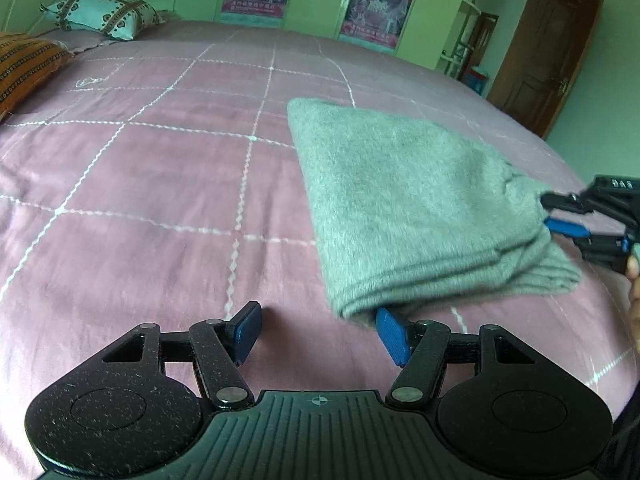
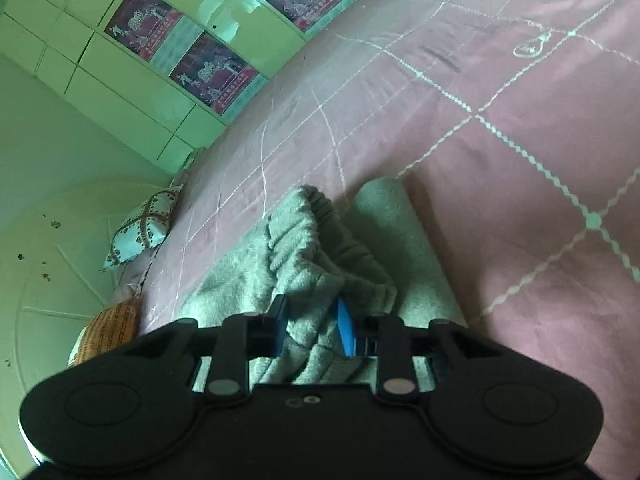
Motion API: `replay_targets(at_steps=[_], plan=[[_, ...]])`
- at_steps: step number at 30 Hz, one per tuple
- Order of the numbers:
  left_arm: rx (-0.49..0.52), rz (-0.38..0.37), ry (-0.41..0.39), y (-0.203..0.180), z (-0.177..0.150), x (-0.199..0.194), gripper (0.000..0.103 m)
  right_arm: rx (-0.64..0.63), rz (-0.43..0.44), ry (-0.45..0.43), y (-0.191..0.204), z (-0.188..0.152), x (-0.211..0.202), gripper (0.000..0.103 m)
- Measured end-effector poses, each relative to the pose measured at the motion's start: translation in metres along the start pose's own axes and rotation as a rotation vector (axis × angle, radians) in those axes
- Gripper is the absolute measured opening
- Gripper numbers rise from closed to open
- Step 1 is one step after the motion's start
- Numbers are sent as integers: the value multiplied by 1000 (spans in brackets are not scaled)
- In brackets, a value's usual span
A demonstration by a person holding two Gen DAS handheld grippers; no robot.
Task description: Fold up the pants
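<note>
A: Grey fleece pants [image 1: 420,208], already folded into a thick pad, are lying on the pink bedspread [image 1: 160,168]. The right gripper [image 2: 312,330] is pinching the bunched waistband between its pads.

B: And the left gripper [image 1: 320,332]?

A: Half open, empty, one pad just touching the pad's near corner. Probably a last fold; it needs to grip that corner.

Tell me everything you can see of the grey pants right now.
The grey pants look like fuzzy, knit-like fabric, folded into a thick layered bundle lying on the pink quilted bedspread. The gathered elastic waistband bunches up at one end, where the right tongs pinch it between blue pads. The left tongs stand open at the bundle's near corner, one pad at its folded edge. Stacked layers show along the near side.
</note>
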State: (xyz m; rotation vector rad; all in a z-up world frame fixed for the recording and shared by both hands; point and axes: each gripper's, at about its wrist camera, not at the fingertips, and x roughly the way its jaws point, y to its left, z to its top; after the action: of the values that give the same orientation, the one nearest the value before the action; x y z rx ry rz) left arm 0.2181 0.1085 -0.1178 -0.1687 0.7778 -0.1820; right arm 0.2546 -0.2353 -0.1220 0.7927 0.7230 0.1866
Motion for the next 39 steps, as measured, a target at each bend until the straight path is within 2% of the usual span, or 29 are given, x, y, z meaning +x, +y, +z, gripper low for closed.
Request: replay_targets(at_steps=[5, 9, 13, 15, 17, 20, 21, 22, 23, 25, 27, 29, 30, 31, 32, 34, 36, 39], plan=[[-56, 40, -36, 2, -1, 11, 64, 131, 69, -23, -18, 0, -14, 29], [-75, 44, -56, 1, -1, 15, 65, 89, 85, 11, -15, -3, -10, 31], [-113, 29, -70, 7, -4, 14, 65, 77, 76, -50, -8, -4, -10, 31], [-114, 27, -62, 7, -4, 15, 67, 69, 75, -29, -6, -1, -2, 32], [-118, 20, -44, 7, -1, 18, 69, 53, 65, -23, -3, 5, 9, 37], [-114, 22, -33, 7, -1, 23, 70, 9, 16, 21, 8, 13, 23, 40], [-116, 27, -38, 6, -1, 23, 70, -40, -2, 44, 16, 14, 27, 29], [-116, 31, -40, 7, -1, 24, 70, -82, -19, 68, 25, 15, 28, 9], [-116, 30, -41, 7, -1, 24, 70, -102, -2, 45, 33, 16, 20, 9], [-123, 23, -45, 8, -2, 25, 71, -96, 83, -43, 43, 19, -9, 8], [-123, 19, -44, 9, -1, 26, 73, -110, 53, -81, 43, 16, -22, 9], [-117, 22, -41, 7, -2, 26, 73, -87, -48, 10, 23, 13, -7, 11], [-120, 20, -41, 8, -2, 26, 73, -45, -58, 50, 11, 13, -3, 16], [-125, 18, -43, 9, -3, 25, 73, -12, -35, 48, 2, 12, -9, 21], [-128, 19, -46, 9, -3, 24, 73, -17, -19, 4, -1, 10, -23, 25], [-128, 20, -47, 9, -3, 25, 73, -38, -22, -61, -3, 3, -45, 47], [-123, 27, -46, 7, -3, 26, 73, -16, -4, -22, -11, -1, -47, 62], [-121, 26, -47, 7, -4, 25, 73, 28, -5, 21, -18, -6, -29, 64]])
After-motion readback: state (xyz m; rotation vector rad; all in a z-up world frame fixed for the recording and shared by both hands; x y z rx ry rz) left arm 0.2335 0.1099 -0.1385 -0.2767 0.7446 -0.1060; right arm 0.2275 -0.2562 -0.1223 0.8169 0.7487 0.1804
